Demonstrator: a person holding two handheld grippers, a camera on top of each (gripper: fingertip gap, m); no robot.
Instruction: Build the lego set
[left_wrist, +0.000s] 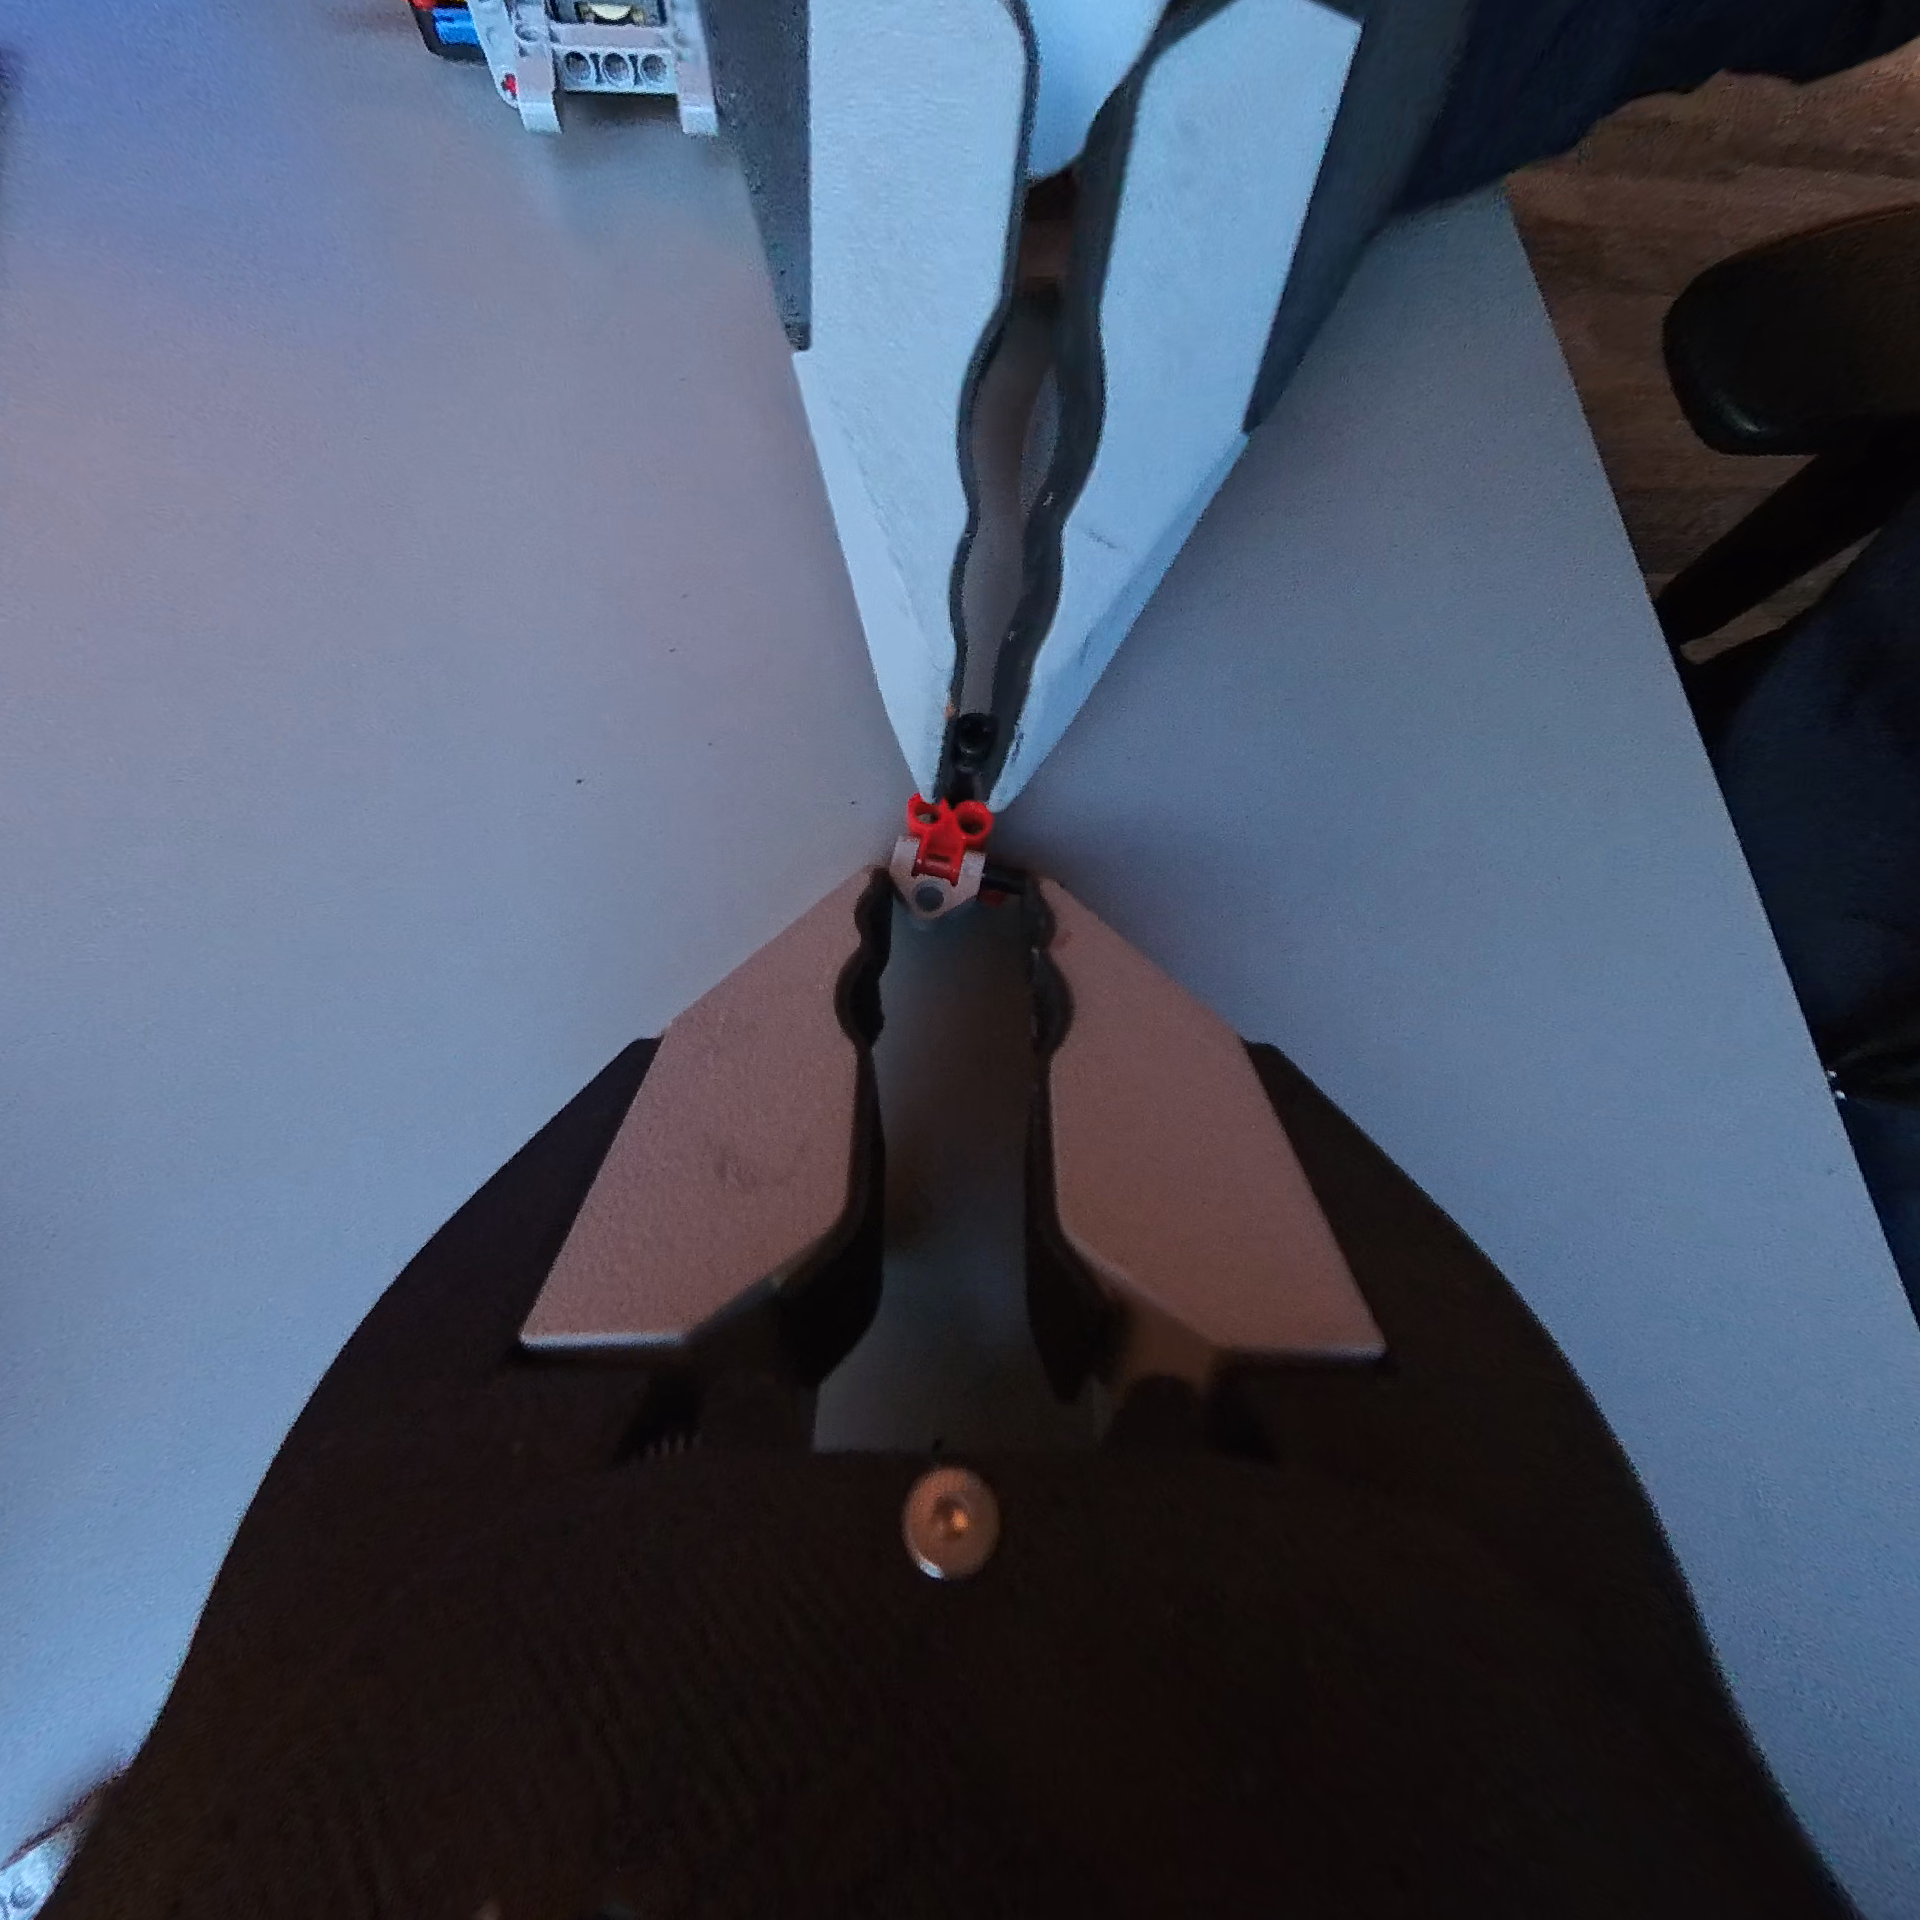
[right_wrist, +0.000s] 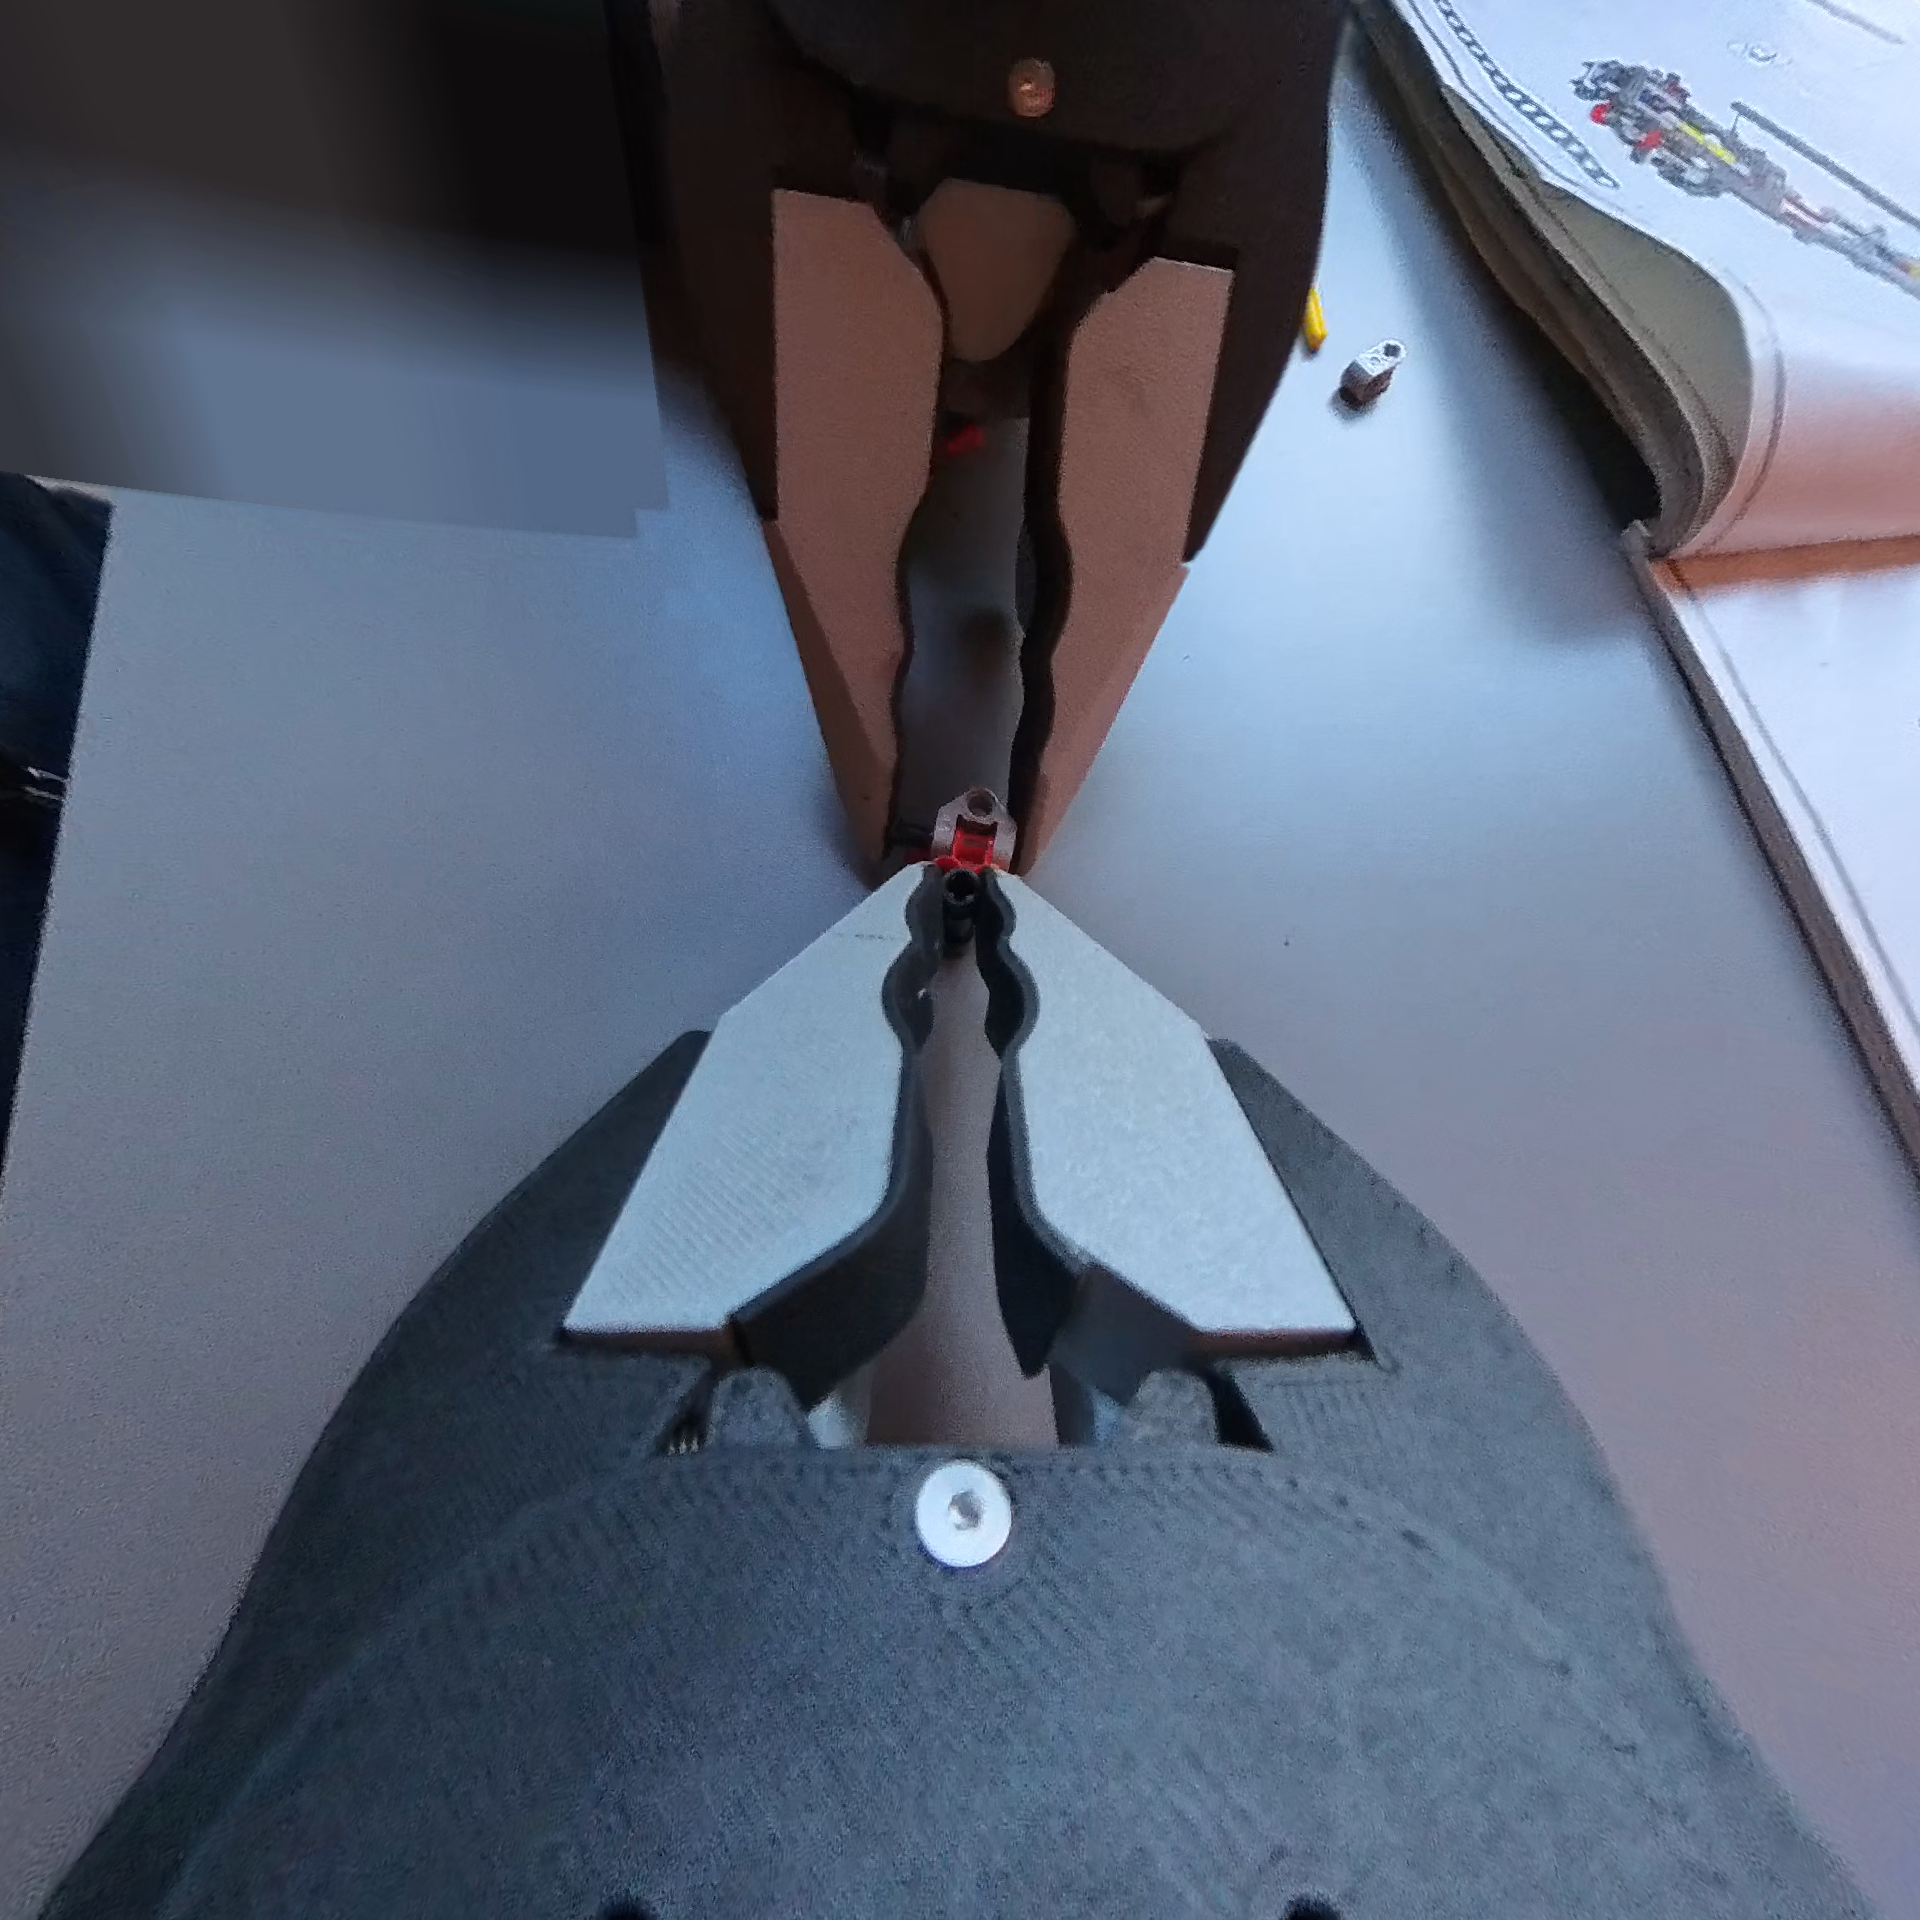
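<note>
Grippers meet tip to tip over a pale grey table (left_wrist: 364, 727), and the small red-and-grey assembly (left_wrist: 940, 857) between them serves as the landmark for everything else.

Left of the assembly in the left wrist view, the table is bare; far off toward the upper left corner stands a grey brick-built model (left_wrist: 597, 62) with blue and red bits on it, well apart from the action.

At the assembly itself, the left gripper (left_wrist: 961, 894) comes in from below with its tan fingers (left_wrist: 769, 1091) set partly apart — a moderate gap, not wide. The grey part of the assembly sits between the fingertips, against the left pad, while a short black-and-red stub on its other side reaches to the right pad. The gripper is clamped on this piece.

Directly above the assembly, the right gripper (left_wrist: 971, 774) points down at it with its light grey fingers (left_wrist: 904, 416) drawn almost together. They pinch a small black pin (left_wrist: 971, 738) at the very tips, both wavy dark pads pressed on it. The pin's end stands just at the red connector (left_wrist: 945, 821) that tops the assembly, touching or nearly so; which one cannot be told.

Right of the assembly, in the right wrist view, lie a small grey loose piece (right_wrist: 1374, 366) and a yellow piece (right_wrist: 1315, 317) on the table, and farther right an open instruction booklet (right_wrist: 1714, 260) — all well apart from the fingertips.
</note>
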